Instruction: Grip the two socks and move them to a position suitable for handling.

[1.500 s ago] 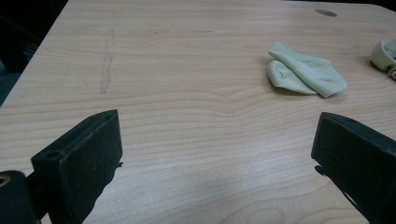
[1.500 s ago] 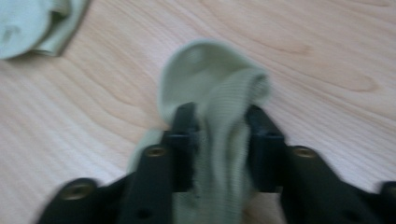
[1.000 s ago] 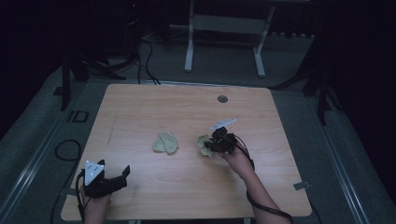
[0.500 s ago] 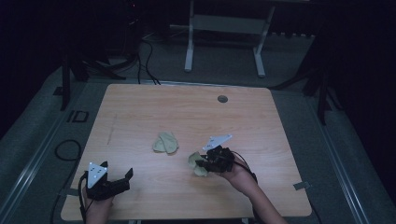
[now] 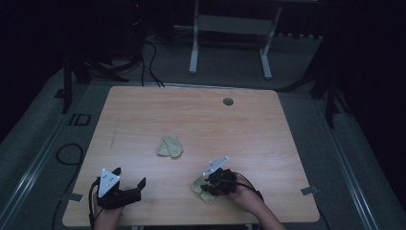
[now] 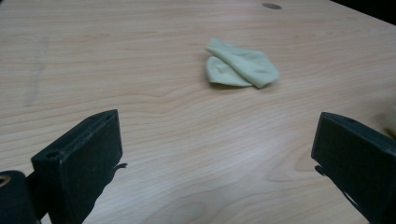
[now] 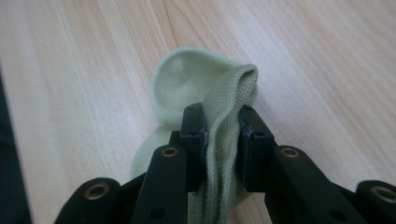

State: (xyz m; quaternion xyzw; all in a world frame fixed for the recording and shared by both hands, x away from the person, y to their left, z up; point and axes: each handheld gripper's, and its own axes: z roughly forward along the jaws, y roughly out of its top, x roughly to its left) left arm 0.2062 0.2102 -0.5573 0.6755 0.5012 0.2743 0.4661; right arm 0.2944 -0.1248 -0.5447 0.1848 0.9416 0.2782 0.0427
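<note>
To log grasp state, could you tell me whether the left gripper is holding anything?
No, the left gripper has its jaws wide apart over bare table.

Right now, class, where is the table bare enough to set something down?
The far half of the table is bare up to the grommet hole. Crowded: around the loose sock and the near edge, where the left gripper waits and the right gripper clamps another sock.
</note>
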